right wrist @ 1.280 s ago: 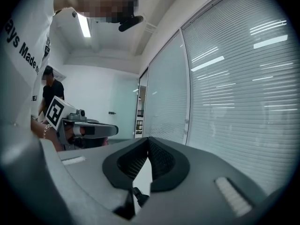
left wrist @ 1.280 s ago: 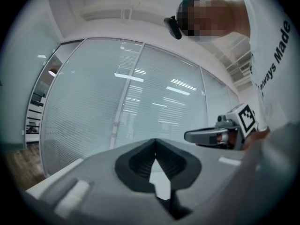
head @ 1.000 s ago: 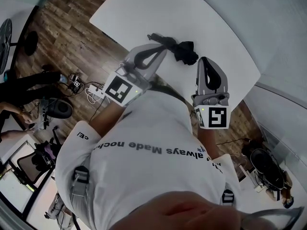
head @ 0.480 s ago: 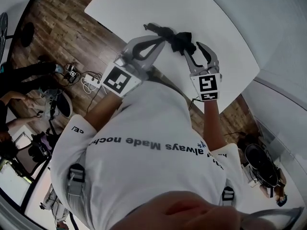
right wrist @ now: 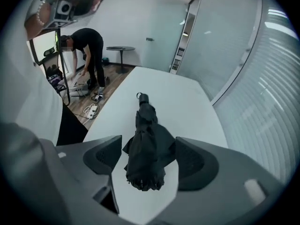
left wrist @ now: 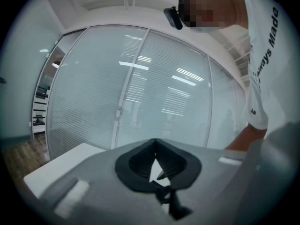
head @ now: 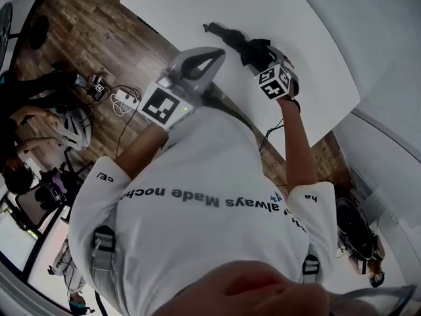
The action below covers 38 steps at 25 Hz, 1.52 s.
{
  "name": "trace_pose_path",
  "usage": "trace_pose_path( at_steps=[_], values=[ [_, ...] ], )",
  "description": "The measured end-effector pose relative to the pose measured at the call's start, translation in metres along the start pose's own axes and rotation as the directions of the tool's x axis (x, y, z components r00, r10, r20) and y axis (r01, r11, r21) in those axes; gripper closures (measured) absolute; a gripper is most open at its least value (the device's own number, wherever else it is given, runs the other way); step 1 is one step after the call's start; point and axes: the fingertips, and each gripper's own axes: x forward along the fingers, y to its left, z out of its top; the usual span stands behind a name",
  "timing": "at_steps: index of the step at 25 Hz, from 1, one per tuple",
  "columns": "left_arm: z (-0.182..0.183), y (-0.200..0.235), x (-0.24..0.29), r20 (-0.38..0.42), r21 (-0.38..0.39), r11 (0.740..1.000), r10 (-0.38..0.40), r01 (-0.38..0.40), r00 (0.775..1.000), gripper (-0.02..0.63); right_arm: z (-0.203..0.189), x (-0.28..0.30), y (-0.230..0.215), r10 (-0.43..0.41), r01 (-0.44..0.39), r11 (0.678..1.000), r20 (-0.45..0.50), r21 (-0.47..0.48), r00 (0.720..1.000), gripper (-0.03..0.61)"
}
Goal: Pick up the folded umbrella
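Holding the grey two-jaw left gripper pinched together, tips touching on nothing, and aiming it at a frosted glass wall. Catching from the head view the black folded umbrella lying on the white rounded table. Straddling its bunched canopy with the grey right gripper, jaws spread wide to either side. Showing that only in the right gripper view, with the marker cube covering it from above.

R gripper moved fwd off table edge to folded umbrella; parted jaws now straddle its canopy end.
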Motion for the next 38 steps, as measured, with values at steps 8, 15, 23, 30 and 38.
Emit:
trace_pose_path(
  at_steps=[8, 15, 23, 30, 38],
  values=[
    [-0.015, 0.01, -0.008, -0.045, -0.01, 1.0, 0.026, -0.026, 0.999, 0.614, -0.038, 0.076, 0.006, 0.065, -0.086, 0.992, -0.22, -0.087, 0.973, 0.181],
    [-0.019, 0.02, -0.012, -0.057, -0.027, 0.999, 0.04, -0.041, 0.998, 0.614, -0.055, 0.107, 0.008, 0.139, -0.174, 0.981, -0.321, -0.084, 0.937, 0.164],
    [-0.021, 0.026, -0.016, -0.04, -0.051, 0.997, 0.06, -0.062, 0.997, 0.614, -0.058, 0.109, 0.017, 0.24, -0.273, 0.961, -0.359, -0.042, 0.902, 0.263],
    [-0.014, 0.026, -0.018, -0.03, -0.023, 0.998, 0.065, -0.065, 0.997, 0.614, -0.055, 0.104, 0.024, 0.254, -0.257, 0.966, -0.317, 0.035, 0.914, 0.312],
    [-0.008, 0.022, -0.016, -0.024, -0.013, 0.998, 0.061, -0.062, 0.998, 0.614, -0.048, 0.081, 0.02, 0.304, -0.249, 0.917, -0.142, 0.311, 0.942, 0.333]
  ],
)
